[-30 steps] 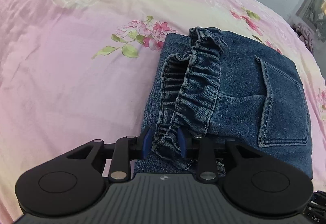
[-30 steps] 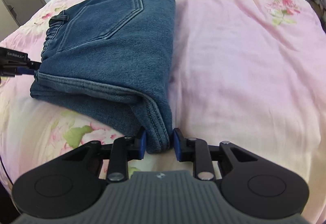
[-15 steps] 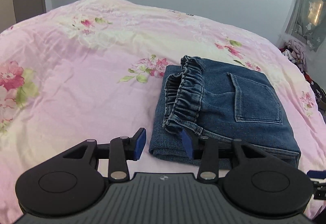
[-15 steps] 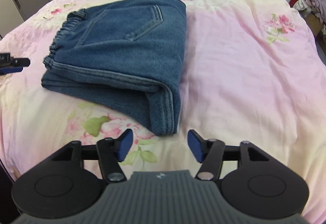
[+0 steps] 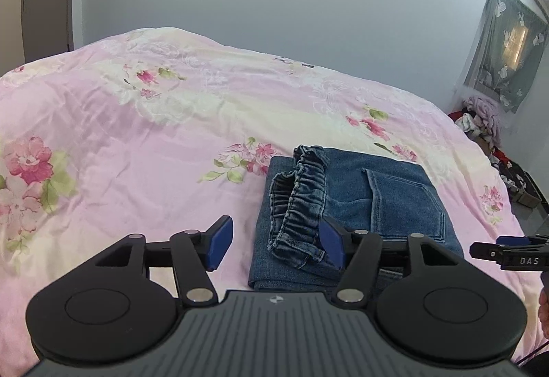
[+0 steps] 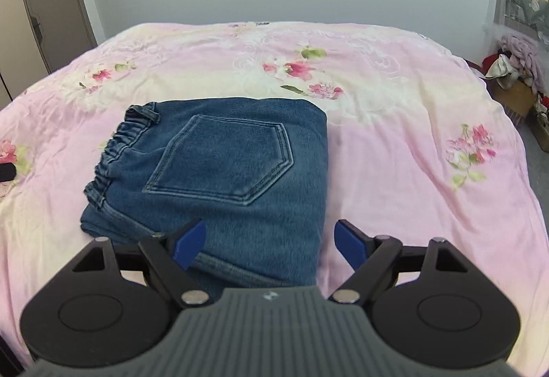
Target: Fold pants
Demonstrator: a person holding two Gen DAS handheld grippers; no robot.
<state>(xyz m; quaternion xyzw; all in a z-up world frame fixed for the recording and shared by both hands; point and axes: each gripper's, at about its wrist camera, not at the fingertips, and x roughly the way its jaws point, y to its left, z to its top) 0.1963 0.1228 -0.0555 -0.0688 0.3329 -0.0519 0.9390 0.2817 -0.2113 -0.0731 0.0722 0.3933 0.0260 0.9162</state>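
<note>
Blue denim, the pants [image 6: 223,171] lay folded into a thick rectangle on the bed [image 5: 137,136], whose pink cover was printed with flowers. The back pocket [image 6: 223,160] faced up and the gathered elastic waistband [image 5: 302,198] bunched along one edge. The left hand-held gripper [image 5: 274,244] hung over the waistband end with its blue pads spread wide, holding nothing. The right hand-held gripper [image 6: 271,244] was above the opposite, folded end, its jaws likewise parted and empty; its tip showed at the edge of the left view, and the white letters "DAS" [image 5: 530,261] could be read on its black body. Each grey ribbed housing carried a small white emblem, too small to make out. A patterned curtain [image 5: 507,44] hung on the far wall above a heap of clothes [image 5: 480,119], and a grey door [image 6: 51,2] stood in the corner.
</note>
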